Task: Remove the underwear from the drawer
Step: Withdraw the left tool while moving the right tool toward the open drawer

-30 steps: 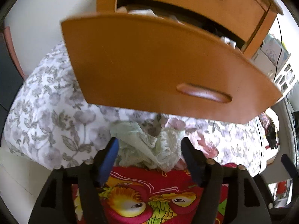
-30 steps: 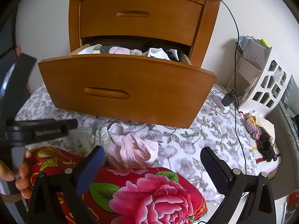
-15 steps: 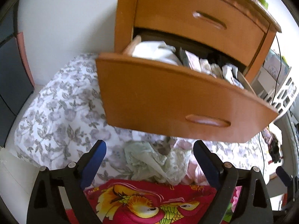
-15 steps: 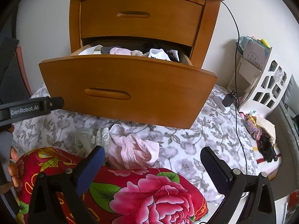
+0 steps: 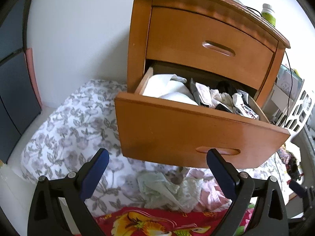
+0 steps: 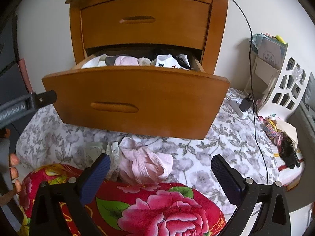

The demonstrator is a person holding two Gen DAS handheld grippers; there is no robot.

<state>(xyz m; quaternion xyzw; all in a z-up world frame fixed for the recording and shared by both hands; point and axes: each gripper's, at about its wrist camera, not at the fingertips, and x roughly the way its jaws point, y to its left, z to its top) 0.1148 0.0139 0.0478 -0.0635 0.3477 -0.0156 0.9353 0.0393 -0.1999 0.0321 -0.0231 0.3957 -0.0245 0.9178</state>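
Note:
The lower drawer (image 5: pixel 196 131) of a wooden nightstand stands pulled out, stuffed with white, pink and dark underwear (image 5: pixel 216 98). My left gripper (image 5: pixel 157 154) hovers in front of the drawer face, its jaws opening, with nothing between the fingers. Below it, a pale green lace piece (image 5: pixel 163 190) lies crumpled on the bed beside a pink piece (image 5: pixel 208 192). My right gripper (image 6: pixel 160 158) is open over the pink piece (image 6: pixel 143 165), not touching it. The drawer (image 6: pixel 137 98) and its underwear (image 6: pixel 126 61) show above. The left gripper's body (image 6: pixel 25 104) and a hand (image 6: pixel 13 169) sit at that view's left edge.
A red floral quilt (image 6: pixel 157 202) bulges just under both grippers. A grey floral sheet (image 5: pixel 69 127) covers the bed. A white cut-out rack (image 6: pixel 285 78), a charger (image 6: pixel 244 104) with a black cable, and small clutter lie to the right. A bottle (image 5: pixel 268 13) stands on the nightstand.
My left gripper has opened and let go of the pale green piece, which now lies on the bed. It rose and tilted up, bringing the drawer's inside into view. The right gripper stayed put.

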